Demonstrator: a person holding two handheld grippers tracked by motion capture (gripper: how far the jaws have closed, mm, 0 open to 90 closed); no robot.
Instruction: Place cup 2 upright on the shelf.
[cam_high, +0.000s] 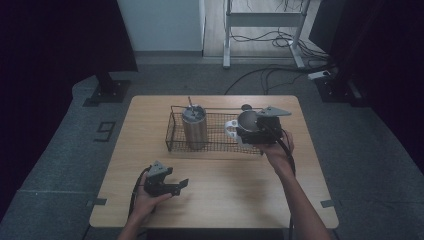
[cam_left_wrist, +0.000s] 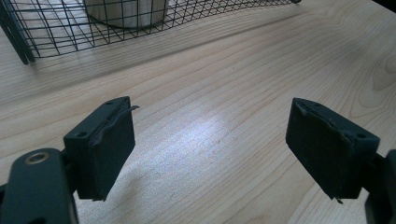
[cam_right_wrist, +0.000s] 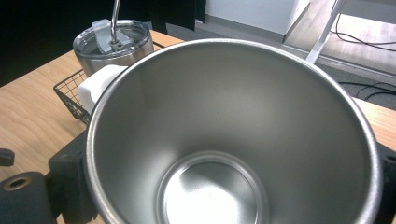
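The right hand-held gripper (cam_high: 245, 134) is clamped on an open steel cup (cam_right_wrist: 233, 135); in the right gripper view the cup's mouth hides the jaws almost wholly, and its lower rim is cut off by the frame; in the high view cup and gripper merge into one dark mass over the right end of the wire basket (cam_high: 175, 131); a white piece (cam_right_wrist: 95, 86) pokes out behind the rim, its nature unclear; a lidded steel tumbler (cam_high: 194, 127) with a straw stands in the basket's left part; the left hand-held gripper (cam_high: 181, 186) rests near the surface's (cam_high: 220, 175) front, jaws wide apart and empty; the pale wooden surface stands on grey floor (cam_high: 60, 145), cables (cam_high: 280, 40) trailing beyond in dim light.
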